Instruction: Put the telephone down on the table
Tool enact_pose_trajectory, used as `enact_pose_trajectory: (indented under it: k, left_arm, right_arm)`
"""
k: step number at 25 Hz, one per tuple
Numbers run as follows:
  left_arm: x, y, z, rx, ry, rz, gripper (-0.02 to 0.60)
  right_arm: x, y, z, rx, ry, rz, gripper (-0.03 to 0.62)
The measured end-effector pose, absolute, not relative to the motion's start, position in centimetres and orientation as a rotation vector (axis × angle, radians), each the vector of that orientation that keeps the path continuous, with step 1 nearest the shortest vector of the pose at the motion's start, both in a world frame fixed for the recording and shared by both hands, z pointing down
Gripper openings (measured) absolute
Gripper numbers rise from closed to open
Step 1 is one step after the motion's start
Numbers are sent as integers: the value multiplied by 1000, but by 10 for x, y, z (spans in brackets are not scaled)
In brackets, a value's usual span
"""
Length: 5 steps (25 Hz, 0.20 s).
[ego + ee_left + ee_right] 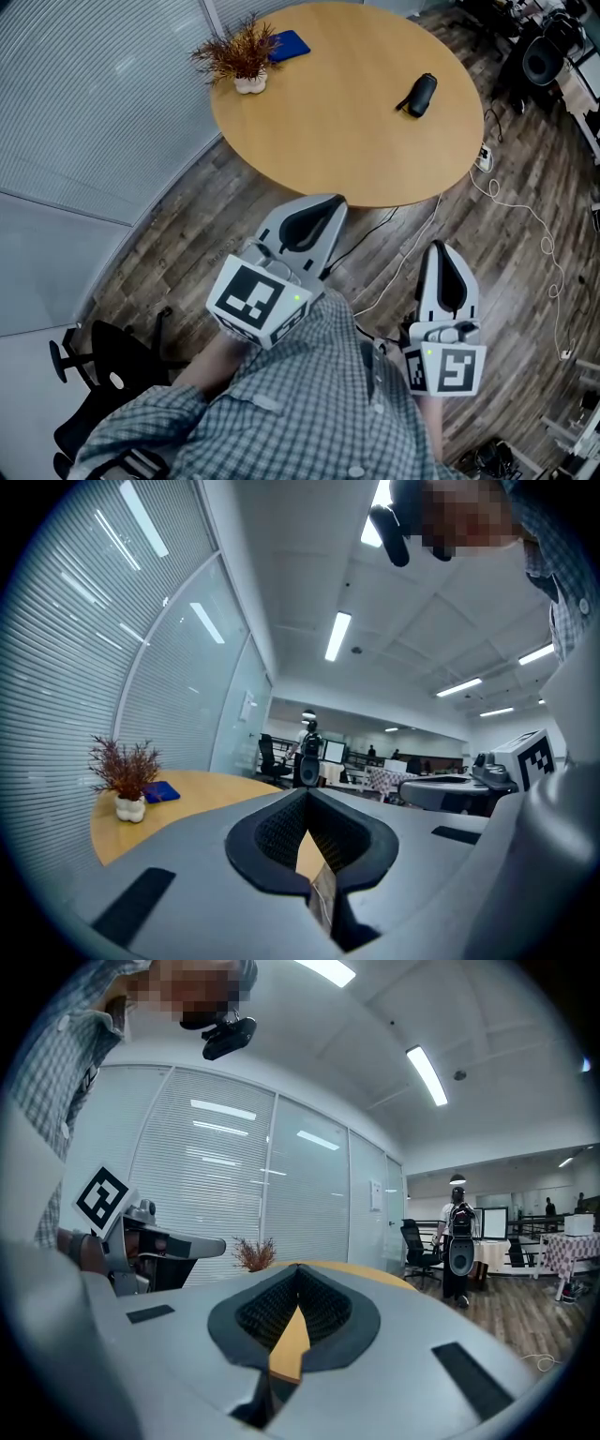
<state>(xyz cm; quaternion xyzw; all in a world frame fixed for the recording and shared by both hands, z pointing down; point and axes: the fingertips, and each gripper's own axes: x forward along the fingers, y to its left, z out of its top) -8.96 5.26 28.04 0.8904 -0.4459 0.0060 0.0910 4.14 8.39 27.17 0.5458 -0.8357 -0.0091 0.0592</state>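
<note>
A black handset-shaped object (418, 95), apparently the telephone, lies on the right part of the round wooden table (347, 122). Both grippers hang low near my body, short of the table's near edge and well apart from it. My left gripper (328, 204) is shut with nothing between its jaws (307, 794). My right gripper (442, 249) is also shut and empty (298, 1296). The handset shows in neither gripper view.
A dried plant in a white pot (245, 58) and a flat blue item (288, 45) sit at the table's far left. A white cable (525, 220) runs across the wood floor on the right. A black office chair (103, 361) stands at lower left. A person (457, 1241) stands far off.
</note>
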Motion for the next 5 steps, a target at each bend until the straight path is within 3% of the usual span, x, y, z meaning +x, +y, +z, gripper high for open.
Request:
enact_pose_trajectory:
  k: [5]
  left_arm:
    - [-94, 50, 282, 2637, -1337, 19, 7]
  right_arm:
    - [38, 82, 271, 1652, -2534, -29, 8]
